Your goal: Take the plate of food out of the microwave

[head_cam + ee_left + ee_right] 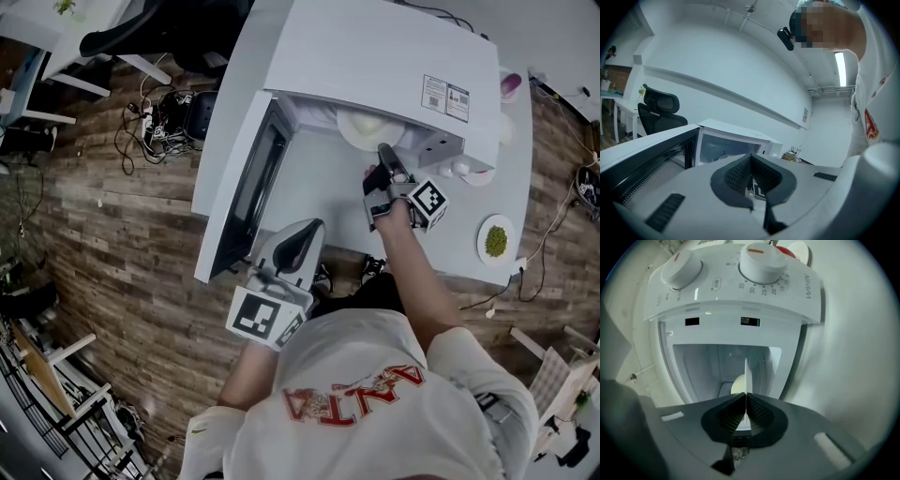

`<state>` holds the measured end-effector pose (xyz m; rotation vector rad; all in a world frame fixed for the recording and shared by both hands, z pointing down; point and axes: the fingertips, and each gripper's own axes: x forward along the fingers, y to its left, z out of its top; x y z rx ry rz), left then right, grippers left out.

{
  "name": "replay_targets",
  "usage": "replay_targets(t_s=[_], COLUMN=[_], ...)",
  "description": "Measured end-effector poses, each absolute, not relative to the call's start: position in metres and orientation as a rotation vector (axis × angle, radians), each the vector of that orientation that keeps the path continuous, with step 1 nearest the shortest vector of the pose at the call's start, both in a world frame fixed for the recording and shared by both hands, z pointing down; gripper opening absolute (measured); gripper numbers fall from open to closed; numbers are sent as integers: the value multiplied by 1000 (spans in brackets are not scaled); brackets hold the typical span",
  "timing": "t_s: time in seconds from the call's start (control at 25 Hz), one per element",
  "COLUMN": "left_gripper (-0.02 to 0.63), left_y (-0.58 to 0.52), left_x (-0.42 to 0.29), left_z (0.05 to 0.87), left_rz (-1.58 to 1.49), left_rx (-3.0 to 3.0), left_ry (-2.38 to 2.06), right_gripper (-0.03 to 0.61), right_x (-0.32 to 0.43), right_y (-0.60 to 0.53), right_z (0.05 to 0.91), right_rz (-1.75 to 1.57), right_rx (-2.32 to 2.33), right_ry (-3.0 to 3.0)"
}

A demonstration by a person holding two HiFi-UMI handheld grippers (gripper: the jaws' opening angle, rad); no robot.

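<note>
Plate (367,128) seemingly in level right gripper (383,150)

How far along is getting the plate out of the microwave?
Done: the door of the white microwave stands open. In hand: the right gripper is shut on the rim of the round white plate, partly under the oven's roof. Left: drawing it clear and setting it down.

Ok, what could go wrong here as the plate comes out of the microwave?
The right gripper pinches the plate only by its near rim, so the plate could tilt, or slip free. It might also clip the microwave frame or the open door on the way out.
</note>
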<state>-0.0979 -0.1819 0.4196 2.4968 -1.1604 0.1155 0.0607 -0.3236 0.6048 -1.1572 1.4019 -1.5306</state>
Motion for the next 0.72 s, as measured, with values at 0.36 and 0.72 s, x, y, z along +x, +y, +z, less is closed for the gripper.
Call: replay_targets(t_s=[0.36,0.72], left_gripper=[6,6], left_y=[-174,-165], left_x=[-90,-73], left_z=[408,398], left_rz=[101,93], left_rx=[2538,2599], left_ry=[-1121,-1028], right_gripper=[11,11], right_x=[59,57], right_y=[-268,-199], right_z=[596,598], right_rz=[-1559,-1587], right_rx=[-1126,-1114], right_ry=[1438,1491])
